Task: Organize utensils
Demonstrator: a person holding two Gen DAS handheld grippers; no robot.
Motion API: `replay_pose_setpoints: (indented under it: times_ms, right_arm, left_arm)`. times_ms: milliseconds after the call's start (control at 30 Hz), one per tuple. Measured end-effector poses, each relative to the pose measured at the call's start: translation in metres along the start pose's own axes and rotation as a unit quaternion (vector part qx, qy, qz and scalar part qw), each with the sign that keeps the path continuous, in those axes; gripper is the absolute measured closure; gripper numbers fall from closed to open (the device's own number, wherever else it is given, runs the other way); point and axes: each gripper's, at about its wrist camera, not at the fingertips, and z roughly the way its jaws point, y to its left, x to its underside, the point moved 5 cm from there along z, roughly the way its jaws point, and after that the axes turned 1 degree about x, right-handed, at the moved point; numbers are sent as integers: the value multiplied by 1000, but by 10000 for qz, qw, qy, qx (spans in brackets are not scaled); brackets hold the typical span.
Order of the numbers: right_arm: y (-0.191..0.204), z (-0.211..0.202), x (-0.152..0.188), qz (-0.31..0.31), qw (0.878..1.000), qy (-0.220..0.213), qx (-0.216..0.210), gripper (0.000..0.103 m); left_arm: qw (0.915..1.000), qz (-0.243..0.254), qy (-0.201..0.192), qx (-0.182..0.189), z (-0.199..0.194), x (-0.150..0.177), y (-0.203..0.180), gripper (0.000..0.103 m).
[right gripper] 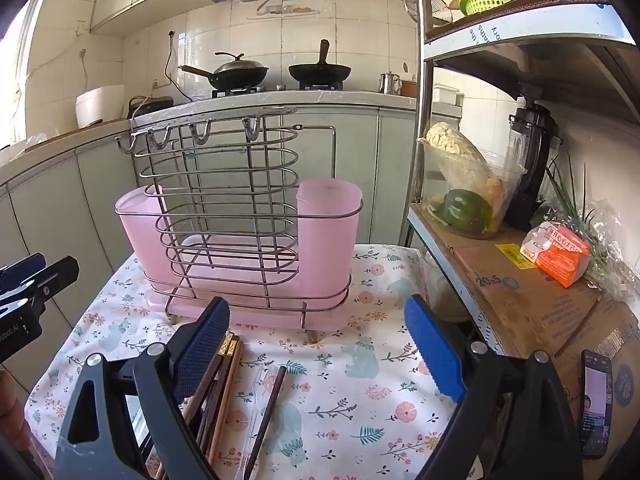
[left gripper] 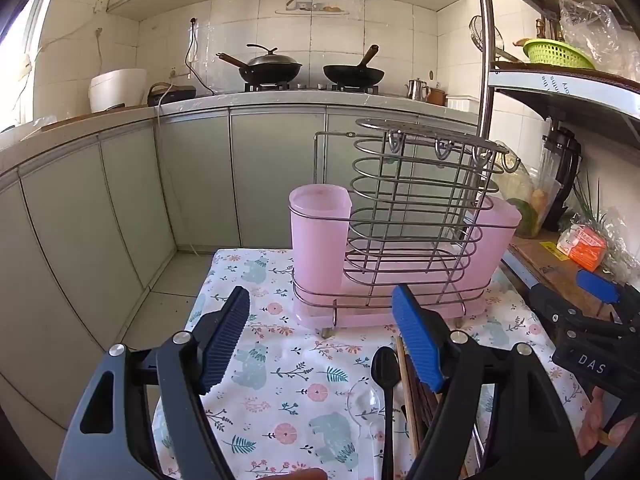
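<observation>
Floral-clothed desk carries our pink-cupped wire utensil rack at centre frame; wooden chopsticks lie below; left tool and right tool gape wide, empty.

Wire utensil rack with pink plastic cups upright at the table's far side, black spoon, clear spoon, brown chopsticks lying flat on floral cloth just before it

White letters "DAS" stand on the right gripper. The cardboard box is printed "20".
</observation>
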Motion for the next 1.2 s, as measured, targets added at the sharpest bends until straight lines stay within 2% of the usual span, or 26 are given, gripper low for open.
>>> replay_pose_setpoints:
  times_ms: [1200]
  right_arm:
    - [2,-2,-1,17,10000,18,-11,15]
  left_arm:
    - [10000,-87,-2,45,-4,-2,1,29]
